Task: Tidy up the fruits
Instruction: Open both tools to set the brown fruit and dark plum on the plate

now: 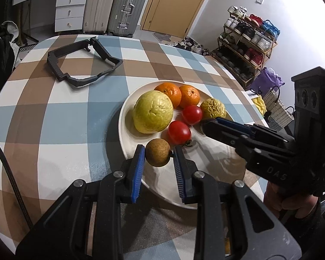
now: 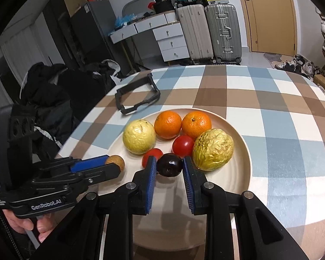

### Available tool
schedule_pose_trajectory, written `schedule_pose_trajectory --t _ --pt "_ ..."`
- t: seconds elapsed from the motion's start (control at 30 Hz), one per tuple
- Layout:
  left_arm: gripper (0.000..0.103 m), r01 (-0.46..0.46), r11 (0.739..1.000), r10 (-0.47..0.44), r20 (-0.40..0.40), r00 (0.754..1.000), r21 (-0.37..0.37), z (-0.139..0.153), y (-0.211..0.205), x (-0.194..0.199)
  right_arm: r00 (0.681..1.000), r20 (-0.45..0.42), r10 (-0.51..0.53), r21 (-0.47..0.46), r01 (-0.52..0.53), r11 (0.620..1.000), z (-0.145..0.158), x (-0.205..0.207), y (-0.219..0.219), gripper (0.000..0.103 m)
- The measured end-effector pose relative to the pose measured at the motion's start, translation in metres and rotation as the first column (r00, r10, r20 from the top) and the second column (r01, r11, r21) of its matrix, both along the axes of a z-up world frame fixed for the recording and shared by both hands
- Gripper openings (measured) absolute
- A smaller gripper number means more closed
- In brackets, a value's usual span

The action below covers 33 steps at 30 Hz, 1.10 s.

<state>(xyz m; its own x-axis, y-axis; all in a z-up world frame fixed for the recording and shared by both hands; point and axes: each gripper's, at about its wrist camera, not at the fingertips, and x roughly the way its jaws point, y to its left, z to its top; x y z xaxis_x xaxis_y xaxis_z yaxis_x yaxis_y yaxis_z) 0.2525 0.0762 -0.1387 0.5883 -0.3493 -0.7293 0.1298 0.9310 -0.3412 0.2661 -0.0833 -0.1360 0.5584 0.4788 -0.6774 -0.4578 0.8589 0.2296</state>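
Left wrist view: small round brown fruit point(image 1: 157, 152) sits between the blue pads of the left tongs point(image 1: 158, 158), over the near rim of the round cream plate point(image 1: 127, 143).
Right wrist view: small dark purple-black round fruit point(image 2: 169, 164) sits between the pads of the right tongs point(image 2: 169, 169), over the near part of the plate.
Left tongs state: closed down on the brown fruit – pads touch both its sides.
Right tongs state: closed down on the dark fruit in the same way.
Whether lifted or resting: cannot tell for either fruit.
Plate contents: large pale yellow-green fruit point(image 1: 152, 112) at left, two oranges point(image 1: 177, 94) at the far side, wrinkled yellow fruit point(image 1: 213, 108) at right, two red tomatoes point(image 1: 185, 122) in the middle.
Progress: most fruit already lies gathered on the plate, so the task looks well along – judged only from the layout.
Left to do: the two gripped fruits seem the last pieces to settle; no loose fruit shows on the checked blue, brown and white surface point(image 1: 54, 117).
Other item: black plastic frame point(image 1: 82, 61) lies far left on the surface, well apart from the plate.
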Motion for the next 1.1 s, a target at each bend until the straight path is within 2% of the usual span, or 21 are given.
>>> schedule_pose_trajectory --t 0.27,0.43,0.57,0.8,0.97,1.03,1.1 --pt "0.024 0.001 1.0 -0.001 -0.003 1.0 -0.005 -0.002 0.0 0.006 1.0 0.006 -0.004 -0.045 0.005 0.999 -0.007 0.009 0.009 0.025" --pt "0.024 0.01 1.0 -0.01 0.0 1.0 -0.024 -0.002 -0.001 0.007 1.0 0.018 -0.01 -0.04 0.01 0.999 -0.007 0.009 0.009 0.026" --pt "0.024 -0.004 1.0 0.004 0.008 1.0 -0.011 0.001 -0.002 0.002 1.0 0.016 -0.01 -0.019 0.011 1.0 -0.005 0.009 0.006 0.029" --pt "0.025 -0.006 1.0 0.005 0.026 1.0 0.008 0.017 -0.006 -0.018 0.997 0.06 -0.043 0.055 0.04 0.998 0.018 -0.009 -0.012 0.046" --pt "0.027 -0.009 1.0 0.008 0.052 0.999 0.024 0.034 -0.011 -0.042 0.99 0.12 -0.072 0.084 0.062 0.995 0.04 -0.039 -0.028 0.057" --pt "0.027 -0.01 0.999 0.007 0.068 0.998 0.038 0.041 -0.016 -0.053 0.987 0.139 -0.083 0.101 0.07 0.992 0.046 -0.052 -0.034 0.066" --pt "0.032 -0.011 0.998 0.007 0.083 0.997 0.055 0.048 -0.021 -0.064 0.982 0.165 -0.094 0.112 0.076 0.991 0.052 -0.068 -0.039 0.071"
